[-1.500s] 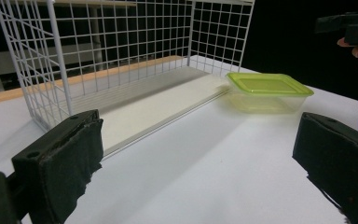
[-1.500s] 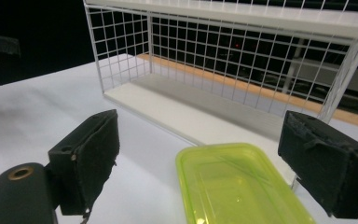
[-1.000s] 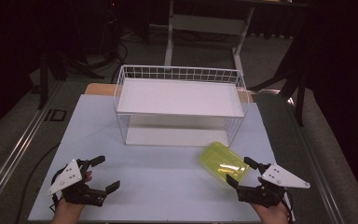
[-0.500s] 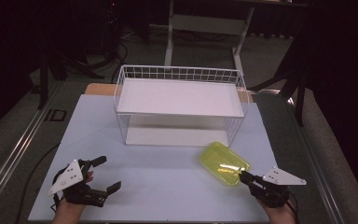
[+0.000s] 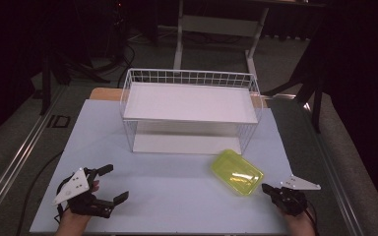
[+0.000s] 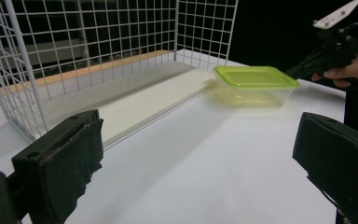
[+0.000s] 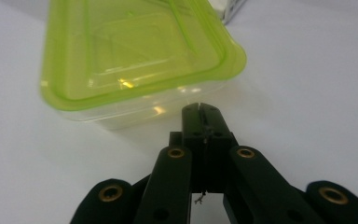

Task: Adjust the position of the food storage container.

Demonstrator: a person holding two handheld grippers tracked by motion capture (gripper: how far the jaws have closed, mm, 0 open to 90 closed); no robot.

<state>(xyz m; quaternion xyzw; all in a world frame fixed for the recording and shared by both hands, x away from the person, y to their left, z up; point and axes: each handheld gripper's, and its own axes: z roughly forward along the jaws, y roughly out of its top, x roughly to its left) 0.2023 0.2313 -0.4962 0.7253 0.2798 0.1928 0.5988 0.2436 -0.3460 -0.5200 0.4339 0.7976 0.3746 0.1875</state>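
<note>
Container: yellow-green lidded container [image 5: 237,172] on the tabletop [image 5: 177,191], just in front of the white wire rack [image 5: 189,105], toward its right end.
Long axis: runs diagonally, from near the rack's right corner toward the right gripper.
Right gripper [image 7: 200,108]: jaws clenched together with nothing between them, tips just short of the container's near corner, under the lid's rim.
Left gripper [image 5: 114,183]: jaws released and wide, well apart from the container.
Nearer hand: the right; the container lies straight ahead of its jaws, so they likely must reopen to grasp it.

The frame's bottom edge cuts off the left gripper [image 6: 205,172] in its own view.
</note>
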